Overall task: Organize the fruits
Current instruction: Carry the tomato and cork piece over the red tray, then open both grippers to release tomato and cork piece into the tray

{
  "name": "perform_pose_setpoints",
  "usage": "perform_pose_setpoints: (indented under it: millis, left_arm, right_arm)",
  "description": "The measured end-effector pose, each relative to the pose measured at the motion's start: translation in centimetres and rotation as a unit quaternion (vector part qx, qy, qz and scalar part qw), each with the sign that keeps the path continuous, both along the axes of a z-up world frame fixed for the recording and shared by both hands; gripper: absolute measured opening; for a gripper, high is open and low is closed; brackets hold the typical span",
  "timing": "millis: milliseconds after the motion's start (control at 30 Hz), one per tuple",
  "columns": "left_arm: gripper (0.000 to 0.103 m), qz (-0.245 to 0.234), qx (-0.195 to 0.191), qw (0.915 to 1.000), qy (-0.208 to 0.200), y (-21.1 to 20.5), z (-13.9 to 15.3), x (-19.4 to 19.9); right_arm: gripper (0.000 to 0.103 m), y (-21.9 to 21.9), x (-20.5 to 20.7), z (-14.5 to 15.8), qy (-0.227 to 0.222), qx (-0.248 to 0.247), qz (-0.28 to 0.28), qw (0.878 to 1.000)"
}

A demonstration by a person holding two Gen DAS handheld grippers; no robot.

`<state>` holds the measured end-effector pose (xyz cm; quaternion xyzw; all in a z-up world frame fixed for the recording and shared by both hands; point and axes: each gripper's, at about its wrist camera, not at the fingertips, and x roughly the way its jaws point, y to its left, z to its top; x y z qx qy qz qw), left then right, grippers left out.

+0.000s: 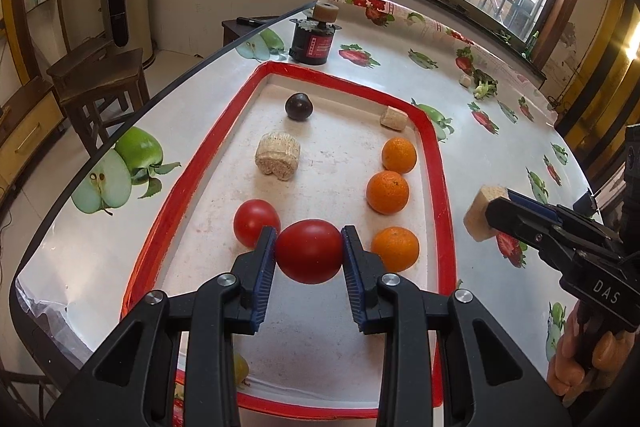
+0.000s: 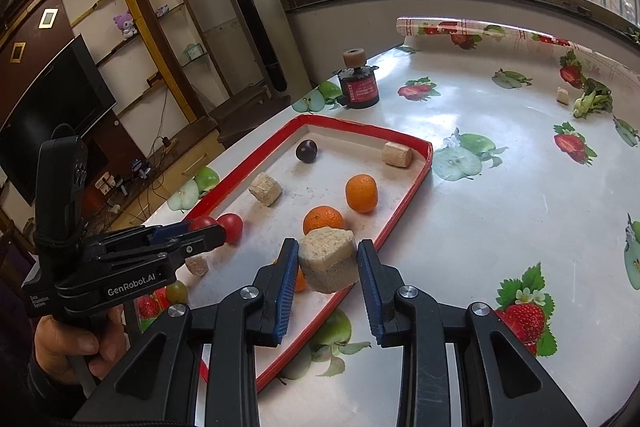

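While the left gripper [image 1: 308, 247] clamps a red tomato [image 1: 309, 251] between its blue pads, holding it over the near part of the red-rimmed tray [image 1: 437, 163], the right gripper [image 2: 328, 259] is closed on a pale compressed block [image 2: 329, 259], carried near the tray's right rim.

From the left wrist view, a second tomato [image 1: 256, 227] sits on the tray floor at about ten o'clock from the held one, just beside the left finger. Three oranges stand in a column along the tray's right side: the nearest orange [image 1: 395, 249] at three o'clock from the held tomato, the middle orange [image 1: 387, 192] at one o'clock, the far orange [image 1: 399, 155] beyond it. A dark plum [image 1: 298, 106] lies toward the far end at twelve o'clock, with a round straw-coloured block [image 1: 277, 161] between it and the tomatoes, and a small cork-like piece [image 1: 393, 117] against the far right rim.

Outside the tray, a black cylindrical motor [image 1: 314, 41] with a red label stands on the fruit-print tablecloth [image 1: 500, 163] past the far rim, and a leafy green scrap [image 1: 485, 87] lies at two o'clock.
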<state>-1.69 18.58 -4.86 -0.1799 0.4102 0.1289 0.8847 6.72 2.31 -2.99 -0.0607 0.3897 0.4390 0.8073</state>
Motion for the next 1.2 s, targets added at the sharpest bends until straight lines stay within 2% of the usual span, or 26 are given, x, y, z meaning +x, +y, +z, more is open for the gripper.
perform_pose_setpoints:
  millis: [400,667,1100,1200]
  left_arm:
    - [0.030,-0.021,-0.005,0.9995,0.022,-1.2,-1.8,1.7]
    - [0.030,-0.021,-0.012,0.9990,0.037,-1.1,-2.8,2.1]
    - [0.030,-0.011,-0.011,0.9988,0.047,-0.9,-3.2,2.0]
    - [0.030,-0.009,-0.010,0.9987,0.049,-0.8,-3.2,1.8]
  right_arm:
    - [0.031,3.0,1.5,-2.3,0.012,-0.021,0.004,1.000]
    - [0.031,4.3,1.6,-4.0,0.000,-0.051,0.010,0.999]
    - [0.032,4.2,2.2,-4.4,0.022,-0.037,0.016,0.999]
    - [0.036,4.1,2.1,-4.3,0.027,-0.031,0.020,0.999]
